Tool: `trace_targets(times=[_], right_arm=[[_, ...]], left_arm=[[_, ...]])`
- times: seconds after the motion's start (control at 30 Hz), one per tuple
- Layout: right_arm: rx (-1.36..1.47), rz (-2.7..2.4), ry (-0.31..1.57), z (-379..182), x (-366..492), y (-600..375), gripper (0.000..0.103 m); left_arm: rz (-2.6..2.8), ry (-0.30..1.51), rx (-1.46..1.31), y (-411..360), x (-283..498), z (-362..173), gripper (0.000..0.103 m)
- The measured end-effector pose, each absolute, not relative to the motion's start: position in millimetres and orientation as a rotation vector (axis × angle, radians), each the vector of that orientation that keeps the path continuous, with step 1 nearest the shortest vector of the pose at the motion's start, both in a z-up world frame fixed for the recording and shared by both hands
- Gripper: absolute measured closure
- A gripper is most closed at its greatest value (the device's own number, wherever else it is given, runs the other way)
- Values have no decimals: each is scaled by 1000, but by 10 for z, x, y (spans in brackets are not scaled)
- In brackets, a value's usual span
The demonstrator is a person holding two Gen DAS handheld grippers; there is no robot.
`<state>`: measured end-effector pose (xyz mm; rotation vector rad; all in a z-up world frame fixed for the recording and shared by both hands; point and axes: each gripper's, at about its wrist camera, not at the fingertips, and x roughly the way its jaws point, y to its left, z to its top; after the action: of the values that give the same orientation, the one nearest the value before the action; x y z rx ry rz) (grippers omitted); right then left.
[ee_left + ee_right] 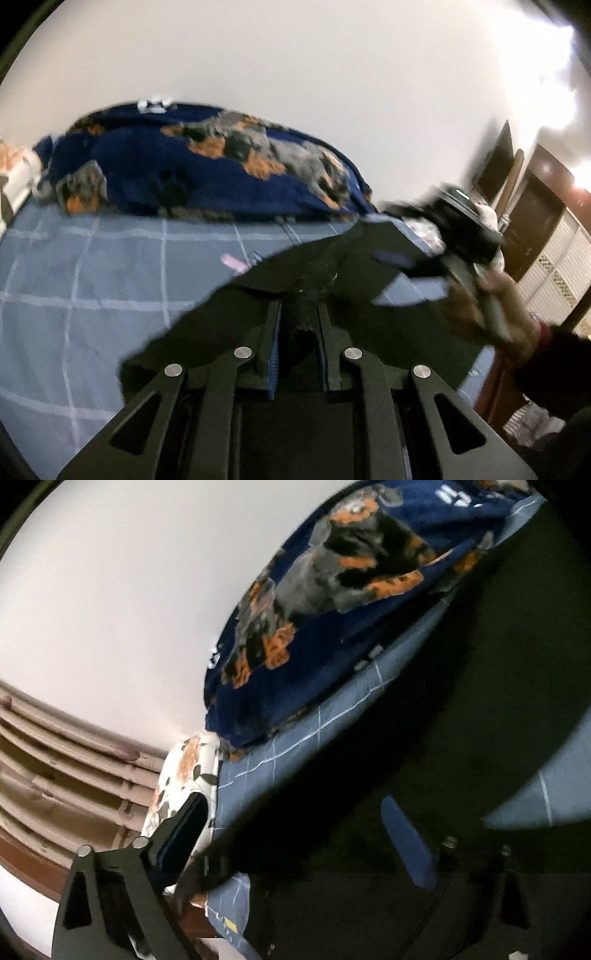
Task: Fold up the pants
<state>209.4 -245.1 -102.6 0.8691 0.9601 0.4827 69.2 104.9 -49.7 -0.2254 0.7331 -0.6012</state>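
a pair of dark pants (229, 314) hangs lifted above a bed covered with a blue checked sheet (92, 266). the left gripper (299, 317) is clamped on a bunched fold of the dark cloth, which fills the gap between its two black fingers. to its right, the right gripper (417, 273) is held in a bare hand (495, 310), blurred. in the right wrist view the right gripper (295, 834) has its blue-padded fingers spread wide apart, with the dark cloth draped across the space between them; whether it pinches the cloth cannot be told. at the head of the bed lies a navy blanket with orange and grey dog prints (207, 162), against a white wall. a floral pillow (184, 775) sits at the bed's edge.
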Motion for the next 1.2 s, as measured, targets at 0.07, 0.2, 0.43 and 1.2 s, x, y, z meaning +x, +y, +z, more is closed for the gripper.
trace_targets(times=[0.07, 0.2, 0.43, 1.2], right_arm=[[894, 452, 1000, -1132, 2257, -2451, 23], [989, 378, 1101, -1471, 2464, -2542, 61], [945, 376, 1035, -1418, 2122, -2629, 96], [862, 408, 1131, -1922, 207, -2241, 96]], left_arm=[[-599, 750, -225, 1003, 571, -544, 86], [-589, 795, -256, 992, 508, -652, 86], [-538, 816, -261, 1153, 483, -606, 85], [-414, 930, -89, 1587, -246, -1124, 68]])
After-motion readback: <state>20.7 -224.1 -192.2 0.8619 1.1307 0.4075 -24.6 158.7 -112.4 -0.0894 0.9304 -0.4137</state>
